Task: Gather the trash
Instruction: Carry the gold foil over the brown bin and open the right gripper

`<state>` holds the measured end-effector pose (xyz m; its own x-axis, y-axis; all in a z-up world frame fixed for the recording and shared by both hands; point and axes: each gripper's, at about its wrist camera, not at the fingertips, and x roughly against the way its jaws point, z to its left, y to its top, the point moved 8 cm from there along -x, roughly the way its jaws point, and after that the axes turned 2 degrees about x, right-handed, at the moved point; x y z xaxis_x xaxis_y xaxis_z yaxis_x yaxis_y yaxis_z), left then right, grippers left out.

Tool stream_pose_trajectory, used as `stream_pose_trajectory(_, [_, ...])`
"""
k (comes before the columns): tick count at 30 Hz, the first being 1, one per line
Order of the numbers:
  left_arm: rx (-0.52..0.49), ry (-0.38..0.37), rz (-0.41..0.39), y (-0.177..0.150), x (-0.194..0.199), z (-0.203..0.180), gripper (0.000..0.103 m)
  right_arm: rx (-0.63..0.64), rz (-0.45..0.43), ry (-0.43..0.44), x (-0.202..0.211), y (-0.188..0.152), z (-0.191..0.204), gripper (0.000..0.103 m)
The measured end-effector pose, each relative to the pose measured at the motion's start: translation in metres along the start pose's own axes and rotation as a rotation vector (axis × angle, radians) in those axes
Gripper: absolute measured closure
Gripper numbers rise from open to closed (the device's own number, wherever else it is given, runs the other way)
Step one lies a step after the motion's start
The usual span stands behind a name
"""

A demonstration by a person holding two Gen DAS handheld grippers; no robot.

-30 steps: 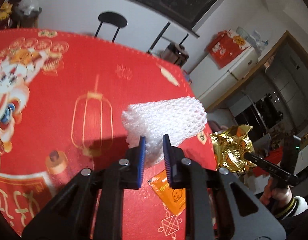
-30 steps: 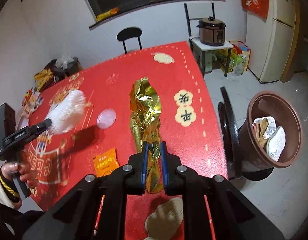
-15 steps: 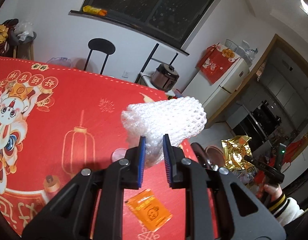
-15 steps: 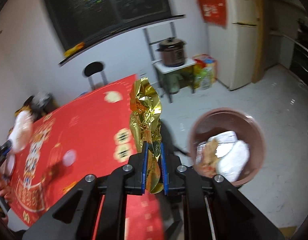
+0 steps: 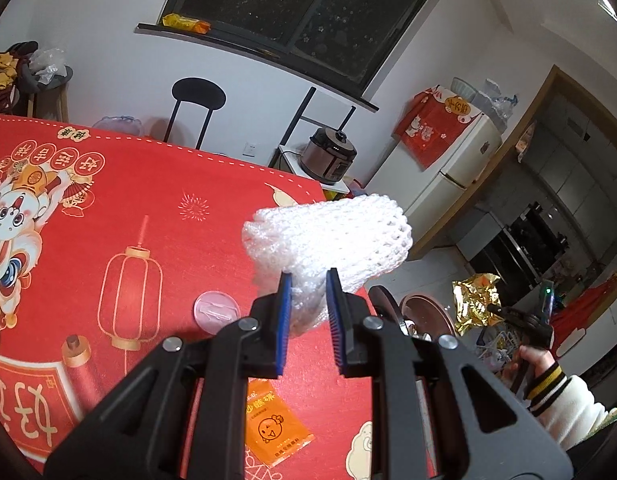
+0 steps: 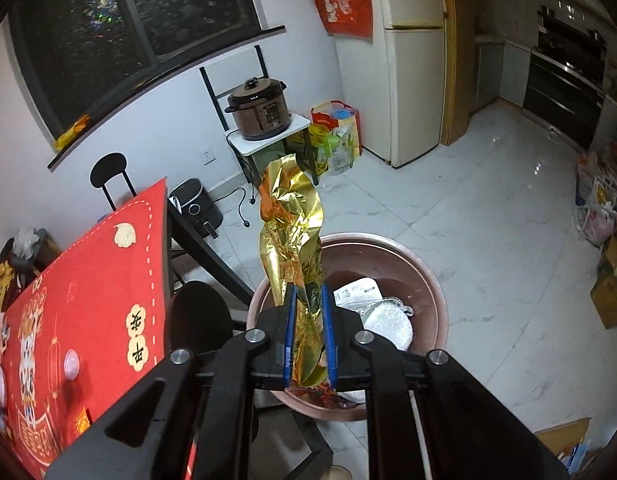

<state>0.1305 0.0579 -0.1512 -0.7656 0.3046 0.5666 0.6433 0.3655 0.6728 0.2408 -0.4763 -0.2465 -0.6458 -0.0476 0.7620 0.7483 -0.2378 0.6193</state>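
— Above the brown bin [image 6: 428, 276], what do we hold?
— Our right gripper [image 6: 308, 320] pinches gold foil [image 6: 292, 224]; its next move, we judge, is release.
— And leftward?
— Our left gripper [image 5: 308, 312] pinches a white foam net [image 5: 332, 236] over the red tablecloth [image 5: 148, 208]; carrying follows.

A crumpled gold foil wrapper [image 6: 291, 232] is clamped between the jaws of the right gripper [image 6: 308, 336] and stands up beyond them. Directly past the jaws a brown bin [image 6: 430, 280] holding white trash is seen; the red-covered desk [image 6: 88, 280] lies to their left.
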Motion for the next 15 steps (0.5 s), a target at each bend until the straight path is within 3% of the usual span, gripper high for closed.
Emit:
stream_pose_trajectory(5, [-0.013, 0.013, -0.004, 0.000, 0.006, -0.006, 0.083, -0.033, 0.029, 0.015, -0.012, 0.002, -0.001, 0.086])
stream_pose_trajectory(8, [-0.028, 0.009, -0.005, 0.001, 0.007, -0.010, 0.083, -0.054, 0.018, 0.012, -0.009, 0.003, -0.004, 0.055])
stream_pose_trajectory(11, [-0.041, -0.002, -0.004, 0.001, 0.008, -0.017, 0.083, -0.052, -0.002, 0.002, 0.002, 0.004, -0.004, 0.049])
stream_pose_trajectory(15, [-0.064, -0.032, 0.002, 0.004, 0.006, -0.023, 0.083, -0.039, -0.053, -0.014, 0.026, 0.008, 0.001, 0.023])
